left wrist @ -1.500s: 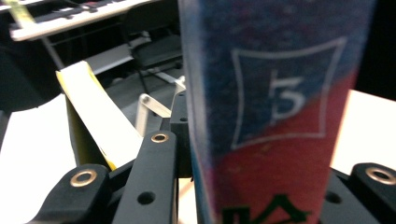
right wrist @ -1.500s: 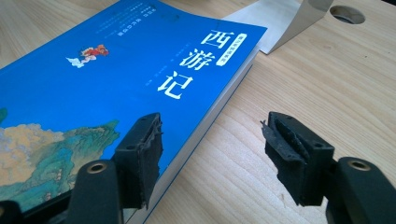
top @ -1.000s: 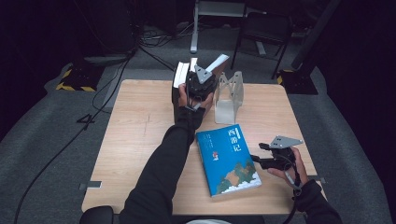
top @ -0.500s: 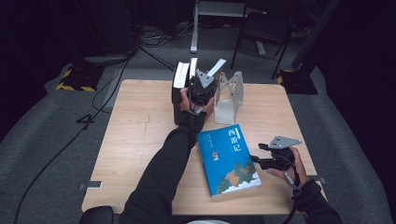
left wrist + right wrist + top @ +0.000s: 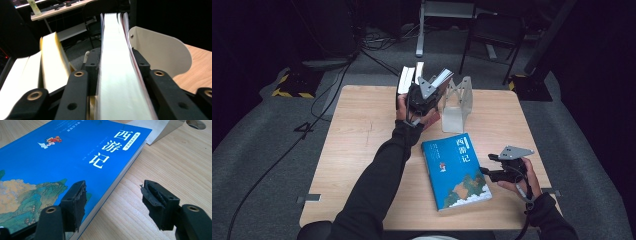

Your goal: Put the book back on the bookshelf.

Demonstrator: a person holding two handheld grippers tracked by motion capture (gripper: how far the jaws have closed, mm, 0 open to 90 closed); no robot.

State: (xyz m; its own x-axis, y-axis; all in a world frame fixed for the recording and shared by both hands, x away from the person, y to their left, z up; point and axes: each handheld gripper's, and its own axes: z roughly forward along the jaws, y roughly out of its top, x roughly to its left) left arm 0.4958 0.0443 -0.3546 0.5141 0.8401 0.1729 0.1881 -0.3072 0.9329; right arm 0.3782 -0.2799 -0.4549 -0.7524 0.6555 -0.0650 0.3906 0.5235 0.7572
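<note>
My left gripper reaches to the table's far edge with a pale-paged book tilted between its jaws. Its jaws have just been opening, but in the left gripper view both still lie against the book. A cream bookend stands just right of it, also seen as a curved plate. A blue book lies flat near the front. My right gripper stands open at its right edge; its own view has one jaw over the cover and the other over bare wood, the gripper holding nothing.
Two more books stand upright left of the held one, seen as pale page edges. The wooden table has free room at its left. Chairs, cables and a stand sit on the floor beyond.
The left gripper has shifted a little with the tilted book beside the bookend. The right hand and the blue book have stayed put.
</note>
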